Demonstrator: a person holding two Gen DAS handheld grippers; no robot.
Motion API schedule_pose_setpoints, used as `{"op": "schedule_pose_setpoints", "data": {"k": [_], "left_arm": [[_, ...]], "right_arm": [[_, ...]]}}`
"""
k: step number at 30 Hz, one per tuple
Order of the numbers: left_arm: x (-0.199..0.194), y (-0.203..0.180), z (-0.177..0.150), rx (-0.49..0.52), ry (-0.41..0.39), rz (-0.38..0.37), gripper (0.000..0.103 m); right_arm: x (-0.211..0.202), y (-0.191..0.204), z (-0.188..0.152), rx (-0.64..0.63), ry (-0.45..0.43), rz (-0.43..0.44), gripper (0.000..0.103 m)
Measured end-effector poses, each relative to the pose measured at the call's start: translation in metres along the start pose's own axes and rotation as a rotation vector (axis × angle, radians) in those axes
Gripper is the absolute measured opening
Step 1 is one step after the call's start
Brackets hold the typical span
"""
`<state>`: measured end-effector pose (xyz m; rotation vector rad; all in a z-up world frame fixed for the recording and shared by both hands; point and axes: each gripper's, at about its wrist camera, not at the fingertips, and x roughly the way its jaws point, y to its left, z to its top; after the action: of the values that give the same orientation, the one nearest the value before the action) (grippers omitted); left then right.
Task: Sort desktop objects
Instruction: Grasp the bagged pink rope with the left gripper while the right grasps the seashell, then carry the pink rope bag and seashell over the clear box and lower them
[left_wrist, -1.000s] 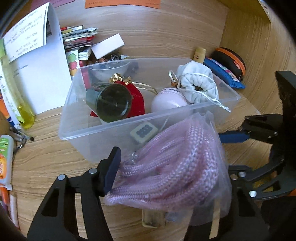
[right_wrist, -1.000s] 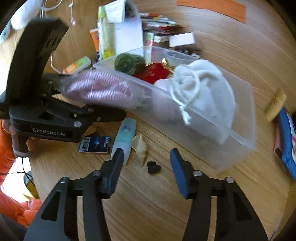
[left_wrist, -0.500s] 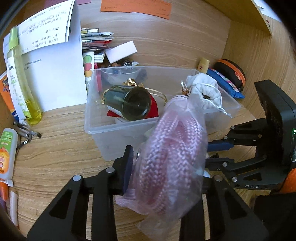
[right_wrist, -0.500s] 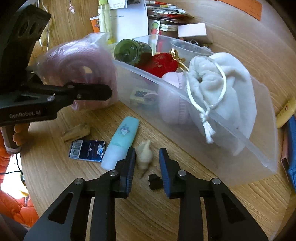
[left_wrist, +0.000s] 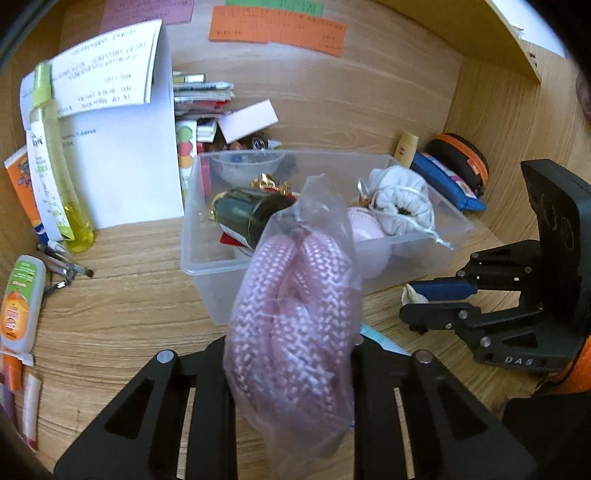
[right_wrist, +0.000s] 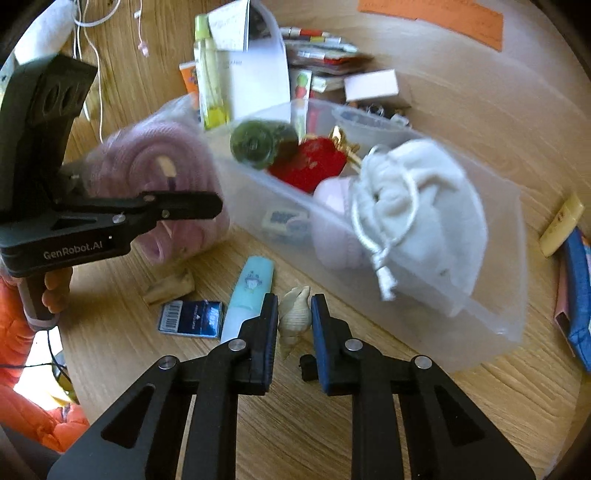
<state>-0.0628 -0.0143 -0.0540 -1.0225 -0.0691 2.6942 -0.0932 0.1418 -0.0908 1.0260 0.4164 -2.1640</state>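
Observation:
A clear bag of pink rope (left_wrist: 295, 314) hangs upright in my left gripper (left_wrist: 291, 347), whose jaws are closing and press on the bag's sides. It is held just in front of the clear plastic bin (left_wrist: 207, 288). The right wrist view shows the same bag (right_wrist: 162, 173) in the left gripper (right_wrist: 199, 206), left of the bin (right_wrist: 480, 325). My right gripper (right_wrist: 294, 306) points down at the desk. Its jaws are closing, and the pads touch a cream seashell (right_wrist: 295, 314) between them. The bin holds a green bottle (right_wrist: 258, 142), a red item, a pink ball and a white drawstring pouch (right_wrist: 421, 214).
On the desk near the right gripper lie a teal tube (right_wrist: 251, 288), a dark blue card box (right_wrist: 192, 319), a beige piece (right_wrist: 170, 290) and a small black piece (right_wrist: 306, 365). Papers, a yellow bottle (left_wrist: 55, 177) and an orange tube (left_wrist: 20, 299) stand left; a blue pouch (left_wrist: 447, 184) lies right.
The left jaws closed on the rope bag and raised it, turning it from lying wide to upright. The right jaws narrowed from wide apart onto the seashell.

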Motion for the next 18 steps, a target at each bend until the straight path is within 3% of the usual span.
{"op": "schedule_pose_setpoints", "data": {"k": [18], "left_arm": [[-0.053,-0.019,0.025,-0.005,-0.128,-0.017,0.020]], "right_arm": [[-0.065,-0.005,0.015,0.025,-0.168,-0.024,0.016]]}}
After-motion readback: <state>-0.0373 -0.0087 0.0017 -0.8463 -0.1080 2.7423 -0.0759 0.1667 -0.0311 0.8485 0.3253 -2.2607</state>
